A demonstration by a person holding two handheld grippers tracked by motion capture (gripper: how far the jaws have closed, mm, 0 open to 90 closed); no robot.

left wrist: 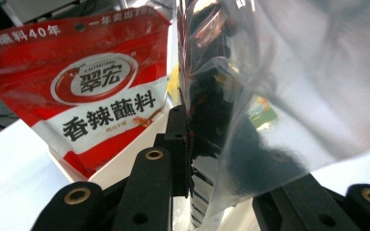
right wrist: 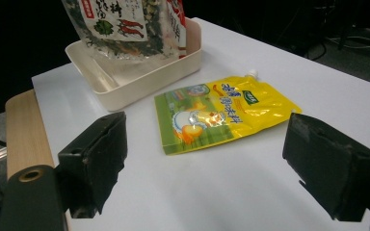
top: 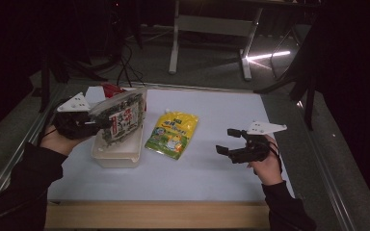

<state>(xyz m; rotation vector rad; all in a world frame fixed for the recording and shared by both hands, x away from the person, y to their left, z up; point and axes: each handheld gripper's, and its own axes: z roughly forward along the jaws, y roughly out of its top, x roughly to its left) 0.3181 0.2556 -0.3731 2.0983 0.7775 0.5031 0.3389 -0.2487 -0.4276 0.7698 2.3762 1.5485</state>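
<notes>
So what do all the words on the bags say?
Red bag: "翠宏", "香辣蘸料", and "蘸料40年" along the top edge.
Yellow bag: green Chinese letters, too small to read.
Dark bag held in the left tongs: Chinese print, too blurred to read.

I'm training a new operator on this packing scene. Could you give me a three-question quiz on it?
1. True or false: the right tongs are shut on the yellow pouch.
2. Which packet do the left tongs grip: A the dark-filled clear packet, B the red packet, C the yellow pouch?
3. Fill in: the red packet stands in the cream ____.

Key: 1 false; 2 A; 3 tray.
</notes>
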